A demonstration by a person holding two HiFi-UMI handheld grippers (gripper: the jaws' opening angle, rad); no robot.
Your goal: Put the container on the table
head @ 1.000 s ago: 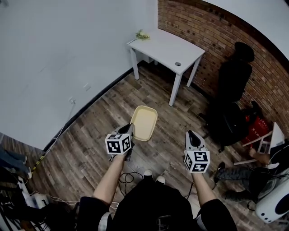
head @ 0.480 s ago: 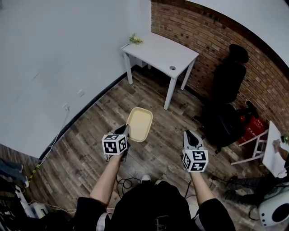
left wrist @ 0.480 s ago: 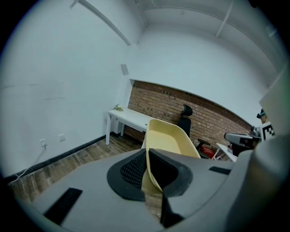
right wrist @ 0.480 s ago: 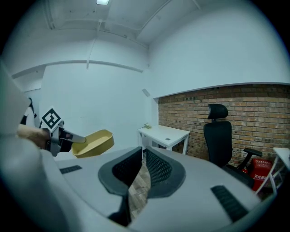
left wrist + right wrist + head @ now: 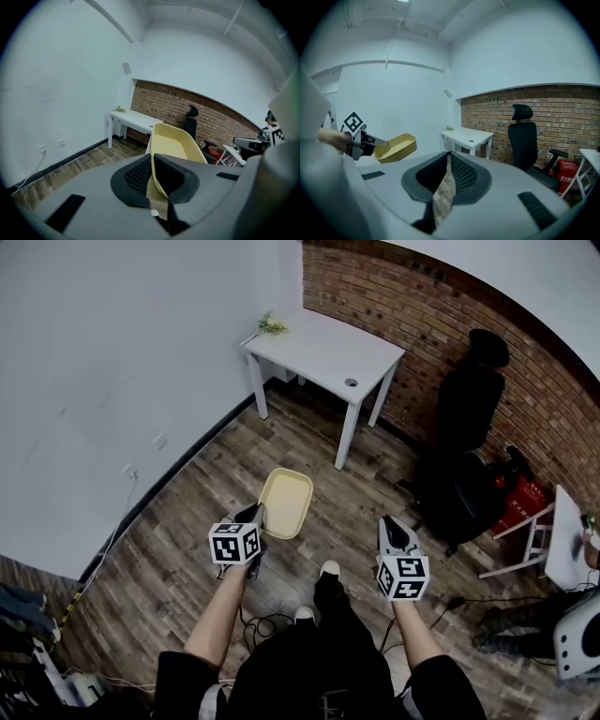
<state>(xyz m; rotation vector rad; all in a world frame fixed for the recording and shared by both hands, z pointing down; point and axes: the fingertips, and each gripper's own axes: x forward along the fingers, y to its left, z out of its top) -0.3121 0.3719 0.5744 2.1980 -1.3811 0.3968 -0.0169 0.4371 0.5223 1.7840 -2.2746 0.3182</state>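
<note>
The container (image 5: 286,502), a pale yellow tub, is being pinched by its near rim between the jaws of the left gripper (image 5: 255,517) and is being held out just ahead of it, above the wooden floor (image 5: 187,521). The white table (image 5: 319,348) is being faced well ahead of that gripper. The right gripper (image 5: 389,525) is being held alongside, its jaws pressed together on nothing, with a black chair (image 5: 469,399) ahead to its right

- Container (image 5: 174,143): near rim hidden between left gripper (image 5: 153,161) jaws, lower centre.
- Green item (image 5: 272,325) on table (image 5: 323,352), upper centre: too small to identify.
- White object (image 5: 577,638), lower right: cut off by the edge.
</note>
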